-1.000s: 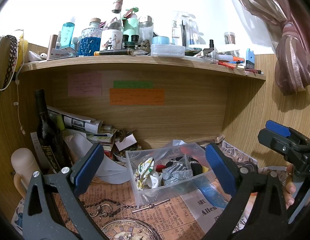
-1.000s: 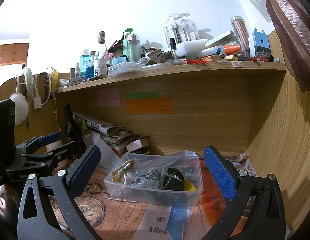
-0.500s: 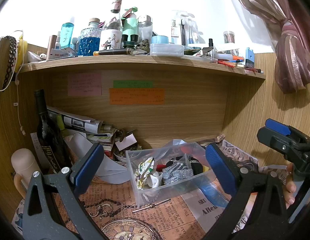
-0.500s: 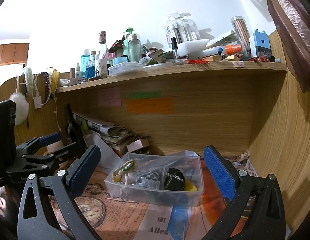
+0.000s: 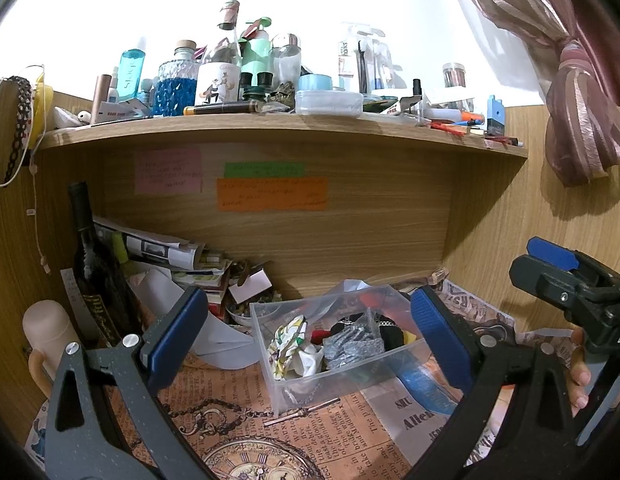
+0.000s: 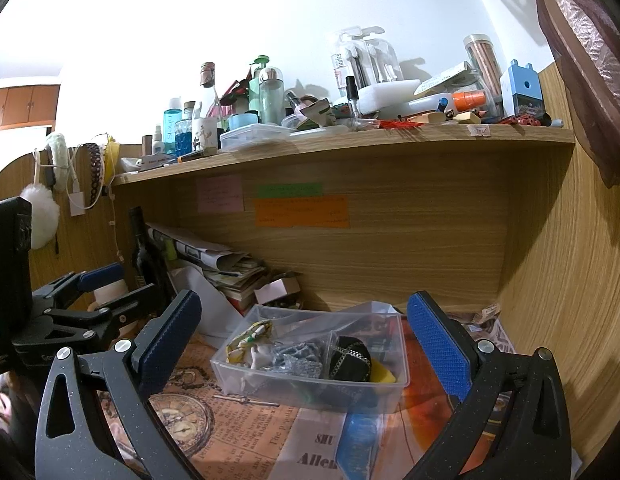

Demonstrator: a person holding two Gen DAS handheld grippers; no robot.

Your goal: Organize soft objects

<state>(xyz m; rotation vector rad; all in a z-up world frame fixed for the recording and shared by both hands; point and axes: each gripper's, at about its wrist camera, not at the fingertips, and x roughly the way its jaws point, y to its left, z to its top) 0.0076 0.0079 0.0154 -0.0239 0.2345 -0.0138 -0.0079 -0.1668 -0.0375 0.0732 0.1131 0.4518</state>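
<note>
Item: clear plastic bin, on the newspaper-print mat under the wooden shelf, straight ahead of both my claws and framed between their blue pads. Contents, from my left claw's side across: a crumpled white-and-yellow floral cloth, a grey knitted piece, a black pouch with a chain and a yellow piece at the far right end (what lies beneath them I cannot make out). Left claw: jaws spread wide, holding nothing, hovering short of the bin. Right claw: likewise wide and empty, a little back from the bin's near wall. A thin metal rod lies on the mat just ahead of the bin. Handling note, my judgement: the soft pieces appear already gathered, so the step is tidying or withdrawing. If I reach in, I would descend over one cloth only, close gently on a raised fold, and keep clear of the bin's thin wall, which would likely slide if nudged.
</note>
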